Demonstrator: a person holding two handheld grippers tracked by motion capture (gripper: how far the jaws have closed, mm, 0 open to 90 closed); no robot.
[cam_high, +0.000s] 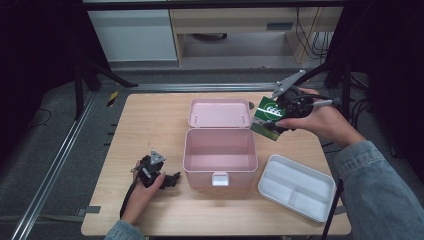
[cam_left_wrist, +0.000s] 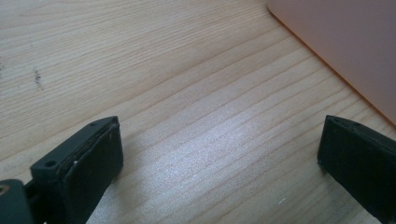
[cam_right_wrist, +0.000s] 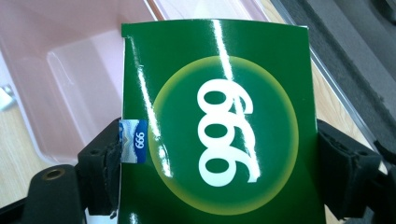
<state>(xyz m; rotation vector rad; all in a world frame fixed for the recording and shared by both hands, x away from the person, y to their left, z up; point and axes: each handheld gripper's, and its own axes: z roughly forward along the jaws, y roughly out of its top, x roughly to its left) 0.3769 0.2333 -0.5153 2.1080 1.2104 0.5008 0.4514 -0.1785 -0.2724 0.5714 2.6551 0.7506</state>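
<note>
Left gripper (cam_high: 172, 180) fingers apart; right gripper (cam_high: 276, 114) clamped.

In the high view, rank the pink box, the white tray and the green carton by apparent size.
1. pink box, open lid included
2. white tray
3. green carton, held raised in the right claw, so nearer the camera and perhaps looking larger; still clearly smallest.

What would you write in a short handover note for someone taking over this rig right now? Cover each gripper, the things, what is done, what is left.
Right gripper: shut on the green box, held in the air beside the right end of the pink case's raised lid.
Left gripper: open, holding nothing, low over the table left of the case.
Pink case: open, nothing visible inside.
White tray: on the table right of the case, compartments bare.
Done: box picked up.
Left: probably set it into the case.
</note>
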